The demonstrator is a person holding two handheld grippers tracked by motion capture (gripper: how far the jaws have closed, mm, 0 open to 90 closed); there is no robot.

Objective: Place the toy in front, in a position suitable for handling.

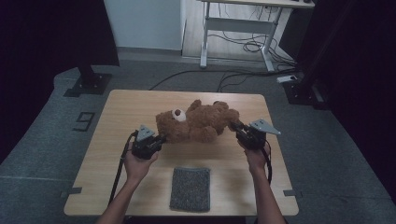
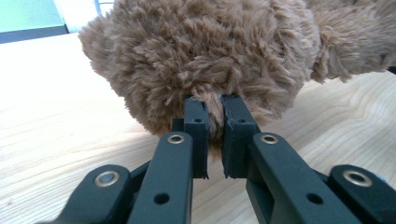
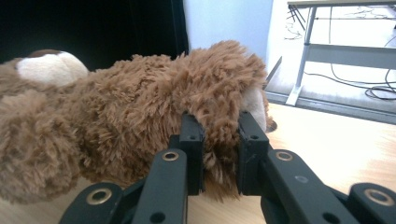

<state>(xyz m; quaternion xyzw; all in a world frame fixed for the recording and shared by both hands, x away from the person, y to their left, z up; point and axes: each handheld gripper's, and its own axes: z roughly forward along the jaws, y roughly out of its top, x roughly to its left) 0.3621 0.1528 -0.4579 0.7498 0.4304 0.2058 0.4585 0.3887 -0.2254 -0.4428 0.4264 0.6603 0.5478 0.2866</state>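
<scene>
Both tongs are pinching the teddy bear (image 1: 198, 121), one at each end: the left tongs (image 1: 161, 138) have their jaws pressed onto a tuft of fur at the bear's head end, and the right tongs (image 1: 235, 126) are clamped on a fold of plush at its far end, beside a pale patch. In the left gripper view (image 2: 214, 122) a thin wad of fur sits between the black pads (image 2: 196, 135); in the right gripper view (image 3: 219, 135) a thicker lump of fur fills the gap.

Largest in the scene is the tabletop (image 1: 116, 116), a pale wood-grain rectangle with rounded corners; its near edge is partly covered by the person's forearms. On it, toward the far middle, lies the bear, on its back with the cream muzzle and dark nose up. Its fur is shaggy and mid-brown. Whether it rests fully on the wood or is slightly raised is hard to tell; in the right gripper view its underside appears to touch the surface. Its limbs blur into one mass in the dim high view.

Near the front edge, well apart from the bear, lies a grey cloth (image 1: 190, 188), rectangular, with a nubby, towel-like texture.

Smaller still, the left hand (image 1: 138, 164) and right hand (image 1: 256, 157) grip the black tong bodies, each topped by a grey three-cornered plate and trailing a dark cable.
</scene>
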